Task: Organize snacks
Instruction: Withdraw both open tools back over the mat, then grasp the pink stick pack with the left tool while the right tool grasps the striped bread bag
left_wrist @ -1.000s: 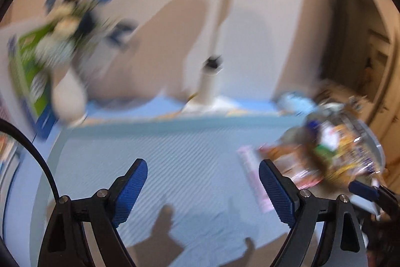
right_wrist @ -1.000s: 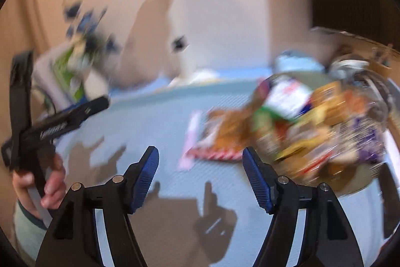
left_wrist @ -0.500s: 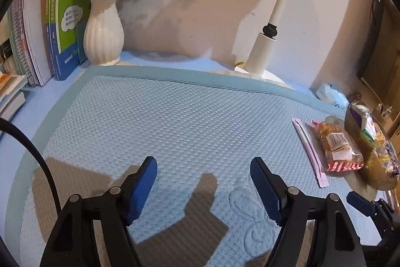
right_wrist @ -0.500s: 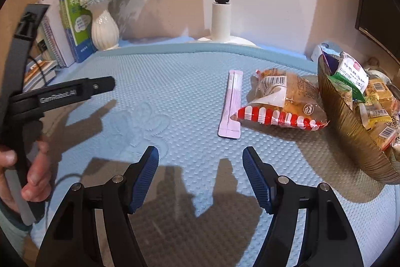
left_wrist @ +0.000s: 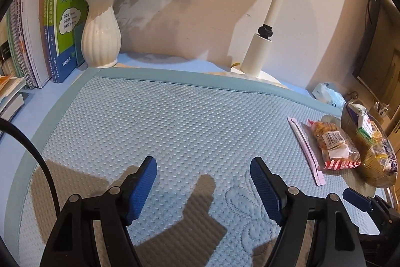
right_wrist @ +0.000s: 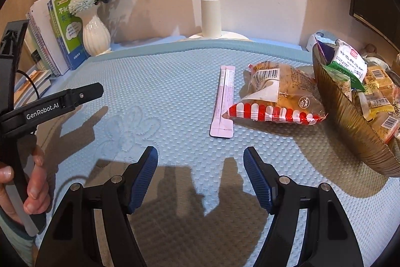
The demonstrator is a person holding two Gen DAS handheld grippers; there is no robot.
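Both tools hover low over the quilted blue mat that covers the surface, each with its jaws apart and nothing between them: the right tool and the left tool, whose jaws narrowed a little a moment ago over bare mat. The snacks lie at about one o'clock from the right tool: a slim pink stick packet lying flat, and just beside it at its three o'clock a red-and-white striped bread bag whose far end rests against the ribbed gold bowl. That bowl is already heaped with small wrapped snacks, which suggests the two loose packets are the ones left to be gathered into it. The right tool seems placed to take them, being nearer; from the left tool they sit at two o'clock, well apart. Nothing blocks the path across the mat. Far back, at eleven o'clock, stand a white vase of flowers and upright books; a white lamp post rises at twelve.
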